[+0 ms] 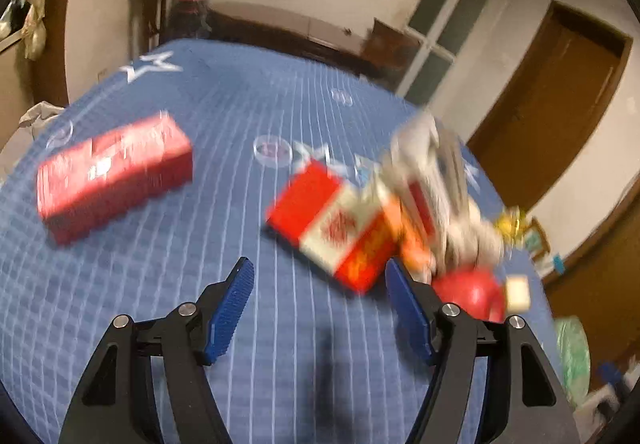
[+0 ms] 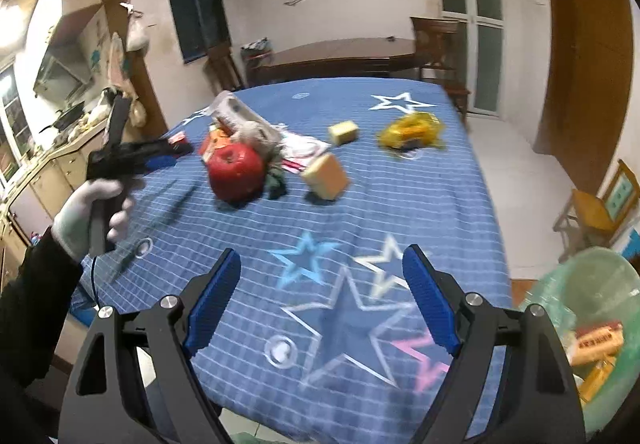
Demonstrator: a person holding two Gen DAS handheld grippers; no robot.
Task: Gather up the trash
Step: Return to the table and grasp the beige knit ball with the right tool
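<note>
because nothing is picked yet, the left gripper [image 1: 320, 308] hangs with its jaws spread and empty over the blue star-printed tablecloth [image 1: 248, 324], nearest the flat red-and-white cardboard packet [image 1: 336, 232]. the right gripper [image 2: 320, 304], also wide and empty, aims at the middle pile, where the glossy red apple-shaped ball [image 2: 236, 172] sits; the translucent green plastic bin [image 2: 592, 308] at the table's right edge already holds packets.

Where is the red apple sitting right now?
In the right wrist view the red apple rests on the blue star tablecloth, left of centre, just in front of the trash pile and left of the tan sponge block.
</note>
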